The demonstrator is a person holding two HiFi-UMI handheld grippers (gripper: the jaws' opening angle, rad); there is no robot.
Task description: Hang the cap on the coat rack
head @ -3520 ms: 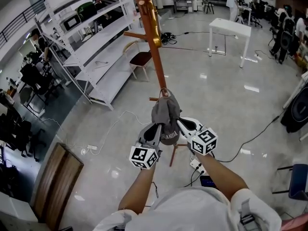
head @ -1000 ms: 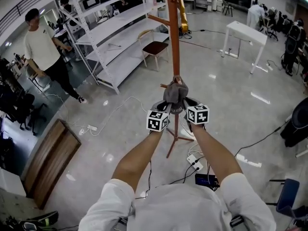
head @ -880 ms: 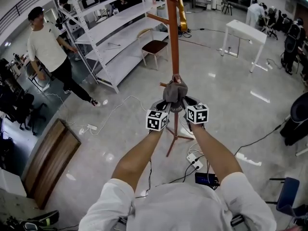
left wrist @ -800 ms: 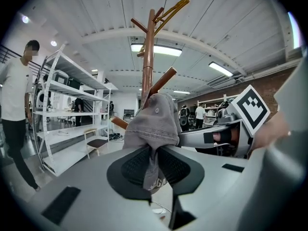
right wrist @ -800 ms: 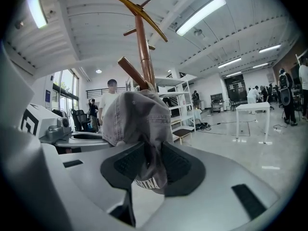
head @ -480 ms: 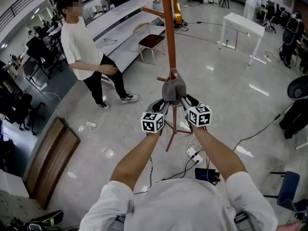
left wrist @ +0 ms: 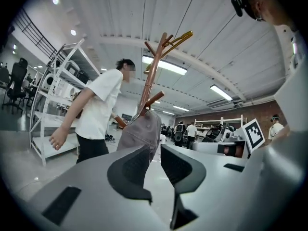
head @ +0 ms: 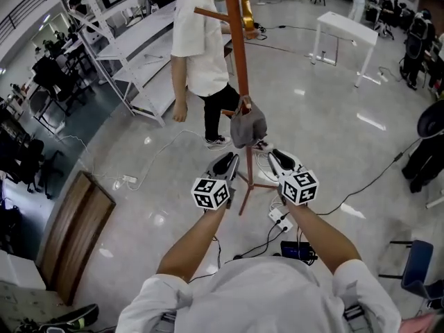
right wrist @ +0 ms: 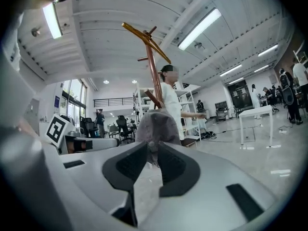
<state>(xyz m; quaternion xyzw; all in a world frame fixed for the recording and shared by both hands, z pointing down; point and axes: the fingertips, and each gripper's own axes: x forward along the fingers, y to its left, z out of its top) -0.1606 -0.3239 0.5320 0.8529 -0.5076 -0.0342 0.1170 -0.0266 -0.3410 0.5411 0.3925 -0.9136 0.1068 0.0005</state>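
The grey cap (head: 248, 123) hangs from a low peg of the brown coat rack (head: 236, 54), free of both grippers. My left gripper (head: 227, 164) is drawn back below and left of it, jaws slightly apart with nothing between them. My right gripper (head: 275, 159) sits below and right of the cap; its jaws have just been closing, and they still stand apart and empty. In the left gripper view the cap (left wrist: 140, 130) hangs beyond the left gripper (left wrist: 155, 163). The right gripper view shows the cap (right wrist: 156, 124) just past the right gripper (right wrist: 153, 161), on the coat rack (right wrist: 153, 71).
A person in a white shirt (head: 201, 47) stands right behind the rack. White shelving (head: 132, 40) lines the left, and a white table (head: 345, 37) stands far right. A power strip (head: 279, 218) and cables lie at the rack's base. A wooden board (head: 73, 227) lies at left.
Both grippers have let go of the cap and pulled back toward me. The cap now hangs on the peg alone. The person has walked from the left up to the rack.
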